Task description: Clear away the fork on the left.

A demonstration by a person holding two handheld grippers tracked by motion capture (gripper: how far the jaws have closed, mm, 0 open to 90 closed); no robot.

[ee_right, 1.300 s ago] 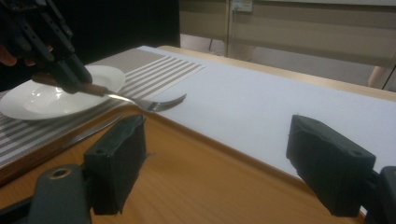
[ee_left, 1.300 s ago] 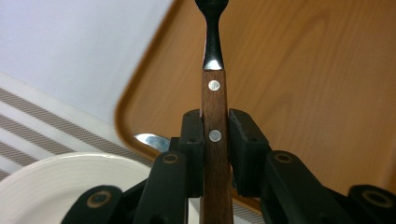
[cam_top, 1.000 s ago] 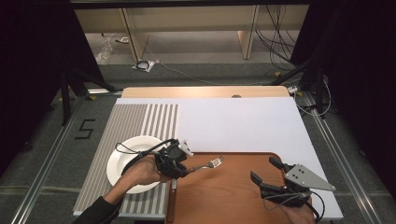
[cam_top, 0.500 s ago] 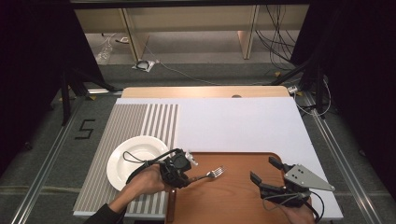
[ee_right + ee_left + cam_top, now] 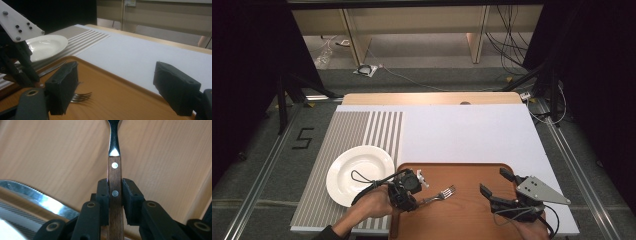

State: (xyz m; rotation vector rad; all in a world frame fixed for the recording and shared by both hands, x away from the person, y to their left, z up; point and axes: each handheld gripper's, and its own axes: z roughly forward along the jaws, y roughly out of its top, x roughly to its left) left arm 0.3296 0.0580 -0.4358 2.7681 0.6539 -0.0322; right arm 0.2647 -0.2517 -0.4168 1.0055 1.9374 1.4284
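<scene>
White surface ahead, brown tray near me. Left gripper is clamped on the fork by its wooden handle, tines over the tray: light, stiff, slippery at the steel neck, so I grip wood. Right gripper gapes empty.

Even overhead light fell on the white table, while the surroundings to left and right stayed nearly black. The high view was soft and low in detail. In the left gripper view the fork handle was sharp, with a bright glint on its metal neck; the tray behind was blurred. In the right gripper view the near jaws were defocused and the plate carried mild glare.
</scene>
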